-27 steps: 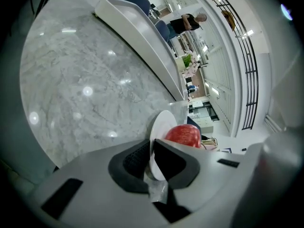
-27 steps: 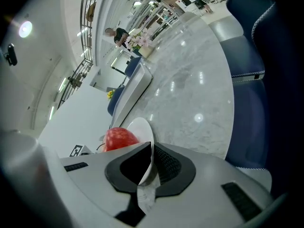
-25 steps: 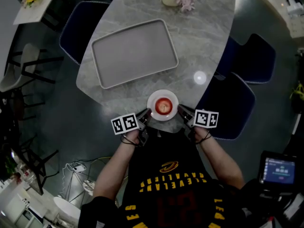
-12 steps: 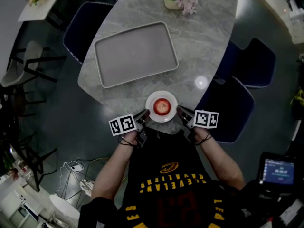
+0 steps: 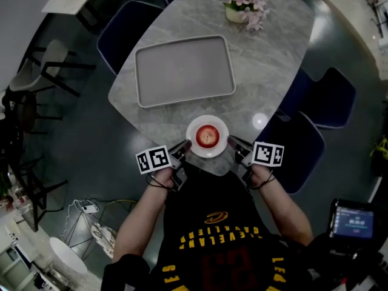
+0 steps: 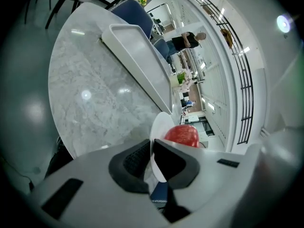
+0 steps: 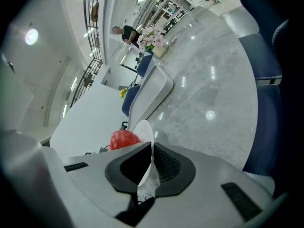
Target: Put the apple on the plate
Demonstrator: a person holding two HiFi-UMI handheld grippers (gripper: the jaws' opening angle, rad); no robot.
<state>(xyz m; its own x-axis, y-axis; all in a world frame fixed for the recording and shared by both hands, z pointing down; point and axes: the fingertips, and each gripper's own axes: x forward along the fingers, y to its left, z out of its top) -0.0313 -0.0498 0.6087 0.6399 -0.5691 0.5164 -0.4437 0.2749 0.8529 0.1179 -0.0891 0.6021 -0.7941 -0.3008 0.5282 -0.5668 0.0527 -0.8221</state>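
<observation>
It looked like a large open showroom or office hall staged as a dining corner. An oval marble table (image 5: 260, 71) carried a grey tray (image 5: 185, 70) and, at 12 o'clock, a pot of pink flowers (image 5: 242, 2). Blue upholstered chairs (image 5: 330, 99) stood at 3 o'clock. High white walls, a balcony railing (image 6: 237, 70), ceiling lights and a lit screen (image 5: 353, 220) at 4 o'clock surrounded it.
</observation>
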